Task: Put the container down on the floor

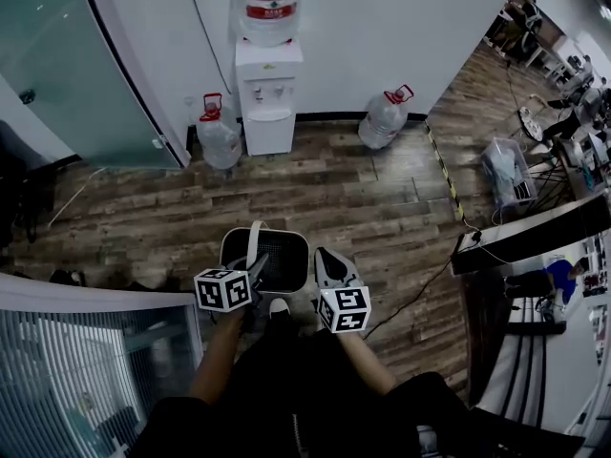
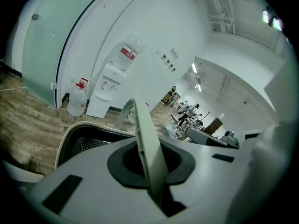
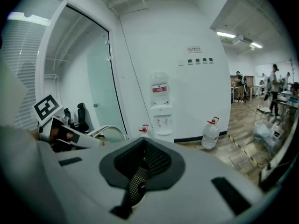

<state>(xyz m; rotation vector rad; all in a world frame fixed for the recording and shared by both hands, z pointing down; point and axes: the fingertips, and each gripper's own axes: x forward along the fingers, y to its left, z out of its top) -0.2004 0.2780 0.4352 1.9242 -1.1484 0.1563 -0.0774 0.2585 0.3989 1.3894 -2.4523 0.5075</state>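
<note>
We find the container (image 1: 264, 256) — a pale bin with a black perforated lining — in front of the water dispenser (image 1: 268, 98), well apart from it across the wooden floor (image 1: 363, 198) and directly below the person's forearms. Its thin pale handle (image 1: 253, 241) arches upright over the opening. The left gripper (image 1: 258, 271) is clenched on that handle: in the left gripper view the strip runs straight through the closed jaws, pinched flat. The container hangs from this grip and appears clear of the floor, though the head view does not settle that. The right gripper (image 1: 323, 256) sits just beside the container's rim, on the side away from the left gripper, with jaws drawn together and nothing between them — only its own meshed pad shows. Two water bottles (image 1: 219, 134) (image 1: 386, 117) stand on the floor, one on either side of the dispenser.
</note>
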